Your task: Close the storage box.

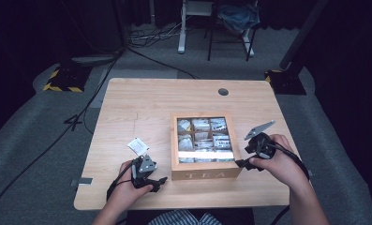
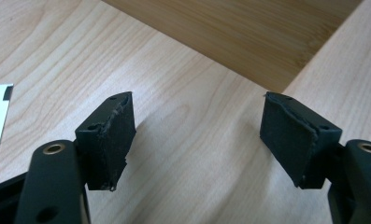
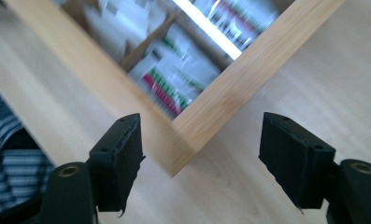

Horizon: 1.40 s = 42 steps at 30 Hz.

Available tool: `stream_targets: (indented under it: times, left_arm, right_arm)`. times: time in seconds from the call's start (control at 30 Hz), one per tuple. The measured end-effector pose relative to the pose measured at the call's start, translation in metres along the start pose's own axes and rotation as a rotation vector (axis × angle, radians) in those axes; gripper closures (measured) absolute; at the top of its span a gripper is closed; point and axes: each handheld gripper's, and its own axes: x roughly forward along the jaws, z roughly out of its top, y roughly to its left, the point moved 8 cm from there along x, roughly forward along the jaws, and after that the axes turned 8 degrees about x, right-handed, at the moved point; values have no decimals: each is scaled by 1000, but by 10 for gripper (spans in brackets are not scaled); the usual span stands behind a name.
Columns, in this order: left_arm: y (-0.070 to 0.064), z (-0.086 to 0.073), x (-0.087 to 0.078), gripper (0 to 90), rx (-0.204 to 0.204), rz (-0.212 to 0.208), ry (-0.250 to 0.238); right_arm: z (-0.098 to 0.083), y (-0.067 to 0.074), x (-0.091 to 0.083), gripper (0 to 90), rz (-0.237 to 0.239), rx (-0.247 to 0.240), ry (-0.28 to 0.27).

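Hovering at the lower right corner of the tea box (image 1: 205, 174), the right hand-held gripper (image 1: 245, 163) has its jaws spread apart with nothing pressed between them; in the right gripper view that corner of the box (image 3: 206, 126) pokes into the gap between the two pads without either one touching the wood. The box sits right of centre in the high view, on the near half of the surface (image 1: 141, 101), its glass-topped lid down over rows of tea packets (image 1: 203, 139). The left hand-held gripper (image 1: 158, 183) rests at lower left of the high view, just off the box's left front corner, jaws likewise wide and empty, with only bare wood between them in the left gripper view (image 2: 197, 140). A single loose tea bag (image 1: 137, 146) lies on the surface above the left hand, well clear of the box. My reading is that the work in hand concerns the box itself, most likely its lid or its placement, and that neither hand has a hold at present. Next would seem to call for the right hand to settle on the lid's front edge or the box wall and close squarely, while the left steadies the box against sliding.
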Motion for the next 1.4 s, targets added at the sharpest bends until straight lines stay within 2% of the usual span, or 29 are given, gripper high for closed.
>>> stream_targets:
  times: [0.07,0.23,0.43,0.47,0.67,0.7,0.83,1.0,1.07,1.4]
  left_arm:
    - [1,-1,-3,280,2,8,7]
    - [5,-3,-10,282,-25,15,-6]
    - [14,-5,-20,283,-57,40,-23]
    - [16,-6,-22,283,-52,42,-21]
    - [25,-12,-29,281,-85,59,-16]
    - [27,-13,-30,280,-80,64,-12]
    - [32,-17,-33,280,-111,76,-11]
    - [39,-22,-36,280,-120,84,-5]
    - [40,-24,-36,280,-136,88,-4]
    - [50,-32,-39,281,-154,111,5]
  right_arm:
    - [4,-5,-3,308,-10,15,-41]
    - [11,-20,-4,320,-27,35,-123]
    - [11,-43,-2,315,-39,76,-170]
    - [10,-48,-3,310,-48,86,-178]
    - [0,-69,-3,291,-58,129,-174]
    - [-1,-72,-2,285,-64,134,-179]
    - [-6,-86,3,282,-70,170,-184]
    - [-13,-102,13,284,-80,185,-181]
    - [-15,-109,16,287,-95,189,-192]
    - [-25,-137,37,284,-132,211,-242]
